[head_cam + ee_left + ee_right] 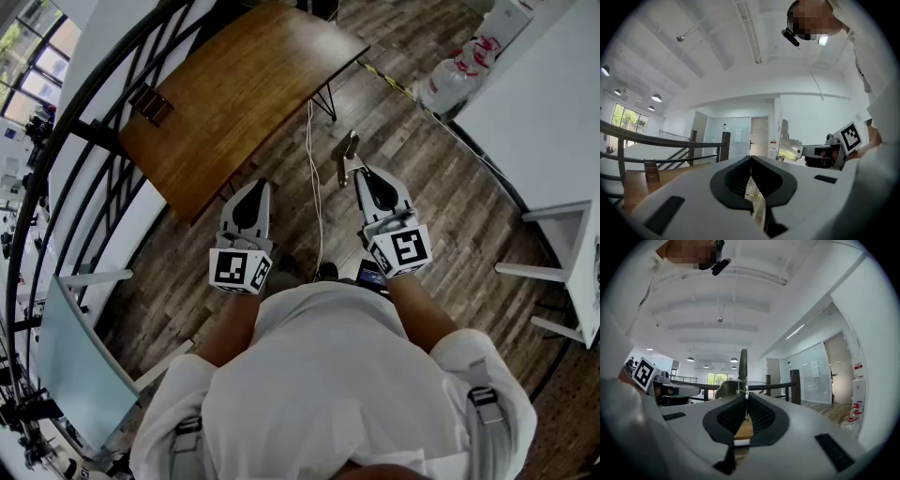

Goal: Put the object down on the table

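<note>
Metal object (347, 155), thin and flat, clamped upright in right gripper (360, 178). Juts past the closed tips above the floor planks, well apart from table (234, 89). Hard to name from these views; possibly a small hand tool. Left gripper (254, 187) pressed together on nothing, level with the right and just beside it.

Judged as the carry, with the put-down not yet begun. To do it well:

- Step forward and left, far enough to bring the tips above the wooden top.
- Hold a firm squeeze on the way, against any pivoting of so thin a piece.
- Mind the white cable (314, 187) on the floor while stepping.
- Lower to gentle contact with the wood, well inside the near edge and apart from the small dark item (150, 103) at the far side.
- Lay flat rather than on edge, to avoid toppling.
- Then ease the jaws apart and draw straight back, without dragging.
</note>
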A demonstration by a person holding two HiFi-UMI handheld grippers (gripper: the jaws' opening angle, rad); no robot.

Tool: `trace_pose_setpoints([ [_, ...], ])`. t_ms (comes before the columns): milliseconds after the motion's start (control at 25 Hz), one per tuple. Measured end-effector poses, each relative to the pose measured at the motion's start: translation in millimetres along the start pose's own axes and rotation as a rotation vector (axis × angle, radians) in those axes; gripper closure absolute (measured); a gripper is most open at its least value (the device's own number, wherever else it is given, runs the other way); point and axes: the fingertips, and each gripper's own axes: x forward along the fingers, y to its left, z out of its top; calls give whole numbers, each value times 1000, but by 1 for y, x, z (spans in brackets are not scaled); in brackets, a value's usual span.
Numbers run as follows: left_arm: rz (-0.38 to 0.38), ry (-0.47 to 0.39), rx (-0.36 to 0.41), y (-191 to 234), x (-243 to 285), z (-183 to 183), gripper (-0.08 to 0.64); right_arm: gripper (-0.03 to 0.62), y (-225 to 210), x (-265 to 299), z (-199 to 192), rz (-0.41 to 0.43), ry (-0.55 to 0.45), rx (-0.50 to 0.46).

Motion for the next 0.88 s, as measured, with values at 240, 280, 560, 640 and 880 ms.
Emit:
trace_pose_setpoints([
  [240, -33, -1, -3, -31, -2, 8, 545, 568, -12, -37, 0, -25, 25, 23],
  [280, -38, -4, -2, -34, -2, 10, 545, 568, -13, -41, 1, -21, 24, 17],
  [560, -49, 13, -7, -40, -6, 4, 545, 566, -20, -48, 4, -28, -37, 63],
  [640, -43, 23, -14, -39, -10, 0, 545, 568, -21, -48, 6, -34, -50, 70],
  [880, -23, 25, -19, -39, -14, -3, 545, 568, -25, -48, 9, -40, -60, 86],
])
